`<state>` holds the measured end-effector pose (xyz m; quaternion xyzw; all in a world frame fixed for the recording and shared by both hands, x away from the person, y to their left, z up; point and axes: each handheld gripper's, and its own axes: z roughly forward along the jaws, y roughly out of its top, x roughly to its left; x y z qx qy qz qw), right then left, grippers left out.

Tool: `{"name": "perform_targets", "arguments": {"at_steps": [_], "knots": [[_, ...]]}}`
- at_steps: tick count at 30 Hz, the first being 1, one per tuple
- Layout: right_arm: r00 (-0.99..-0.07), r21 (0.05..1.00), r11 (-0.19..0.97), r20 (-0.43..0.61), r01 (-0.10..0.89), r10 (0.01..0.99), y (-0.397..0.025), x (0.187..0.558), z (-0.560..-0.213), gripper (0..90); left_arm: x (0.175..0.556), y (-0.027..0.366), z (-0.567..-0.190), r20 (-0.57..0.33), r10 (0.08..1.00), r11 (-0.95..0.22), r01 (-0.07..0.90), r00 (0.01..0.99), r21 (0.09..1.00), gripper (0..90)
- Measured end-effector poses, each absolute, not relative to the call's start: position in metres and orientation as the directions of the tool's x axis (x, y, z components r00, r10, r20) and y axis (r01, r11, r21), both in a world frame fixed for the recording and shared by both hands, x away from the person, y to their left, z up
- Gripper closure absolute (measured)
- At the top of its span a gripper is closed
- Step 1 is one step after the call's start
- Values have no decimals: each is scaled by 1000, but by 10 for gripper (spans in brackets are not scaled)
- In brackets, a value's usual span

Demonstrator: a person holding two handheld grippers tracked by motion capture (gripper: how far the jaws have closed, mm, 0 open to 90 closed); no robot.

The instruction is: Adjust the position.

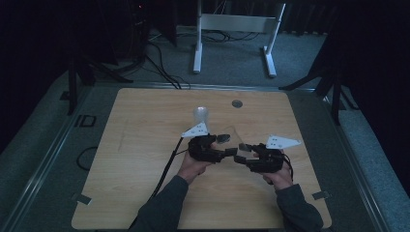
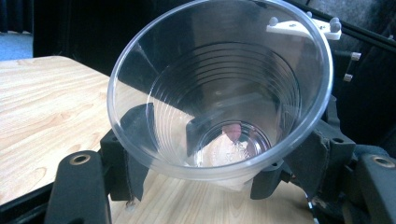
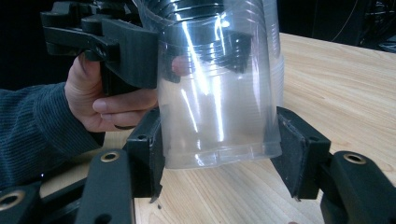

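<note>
Now high view: left hand-held gripper [image 1: 223, 153] and right hand-held gripper [image 1: 243, 148] meet over mid-bench [image 1: 145, 145], clear cup [image 1: 225, 138] between them; second cup [image 1: 201, 115] beyond | left gripper view: jaws clamp cup [image 2: 219, 93], empty | right gripper view: jaws flank cup's base, closure unclear | likely light, thin, crushable; grip ribbed wall gently.

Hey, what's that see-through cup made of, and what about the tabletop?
The cup looks like thin clear plastic, glossy, with ridged rings and bright glints. The tabletop looks like light wood or wood-look laminate, matte, with visible grain; which one, I cannot tell.
</note>
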<state>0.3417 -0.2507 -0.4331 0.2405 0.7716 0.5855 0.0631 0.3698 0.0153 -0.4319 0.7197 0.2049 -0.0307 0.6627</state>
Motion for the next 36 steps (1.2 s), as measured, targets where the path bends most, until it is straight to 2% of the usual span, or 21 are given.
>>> {"name": "perform_targets", "arguments": {"at_steps": [8, 25, 32, 36], "knots": [[-879, 928, 221, 179, 299, 441, -250, 342, -432, 404, 369, 15, -432, -304, 259, -48, 327, 917, 944, 296], [-891, 909, 308, 128, 281, 436, -246, 341, -425, 301, 368, 18, -434, -289, 274, -73, 319, 917, 945, 301], [-891, 891, 363, 88, 271, 446, -244, 343, -422, 293, 368, 19, -434, -271, 286, -102, 310, 919, 945, 302], [-902, 863, 440, 41, 249, 431, -239, 342, -420, 293, 367, 18, -434, -254, 288, -132, 301, 923, 945, 302]]}}
